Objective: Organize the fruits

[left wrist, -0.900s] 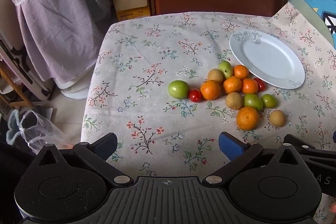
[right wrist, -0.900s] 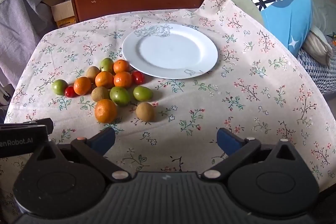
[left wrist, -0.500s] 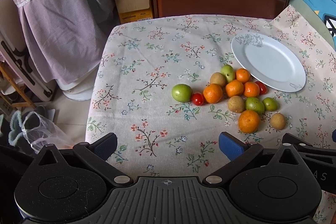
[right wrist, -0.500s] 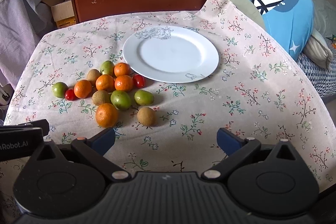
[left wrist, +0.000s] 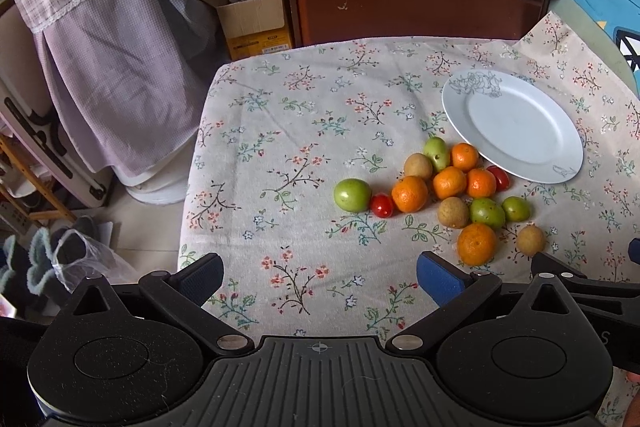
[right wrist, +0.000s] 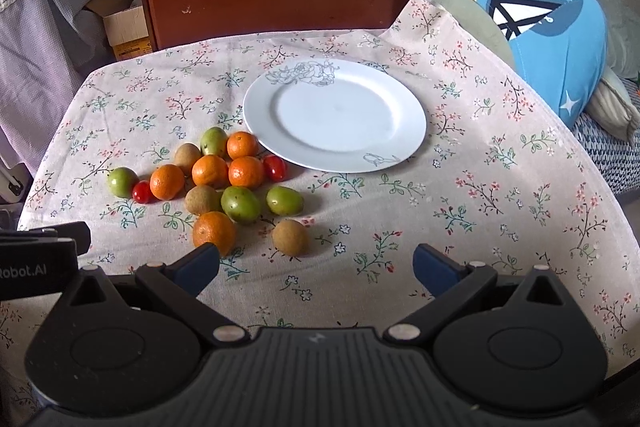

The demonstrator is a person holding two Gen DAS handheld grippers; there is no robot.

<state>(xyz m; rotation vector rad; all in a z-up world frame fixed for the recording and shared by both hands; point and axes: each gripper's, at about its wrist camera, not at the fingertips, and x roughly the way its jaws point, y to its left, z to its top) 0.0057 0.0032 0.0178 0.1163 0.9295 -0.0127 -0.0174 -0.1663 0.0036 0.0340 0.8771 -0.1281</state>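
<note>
Hovering over a floral tablecloth (right wrist: 480, 195), both grippers are held with fingers spread wide and nothing between them.

The left gripper (left wrist: 319, 273) is seen above the near left part of the cloth; the right gripper (right wrist: 316, 263) is seen above the near middle, its left fingertip just in front of the nearest orange (right wrist: 214, 233). A cluster of fruits is gathered left of a white plate (right wrist: 334, 115), on which nothing is seen. Oranges, green fruits, brown fruits and two cherry tomatoes are packed close together, several touching. One green fruit (right wrist: 122, 181) is found at the far left end, with a cherry tomato (right wrist: 141, 191) against it. One brown fruit (right wrist: 290, 237) is set slightly apart, nearest the right gripper. A wooden cabinet (right wrist: 280, 3) is seen beyond the far edge.
</note>
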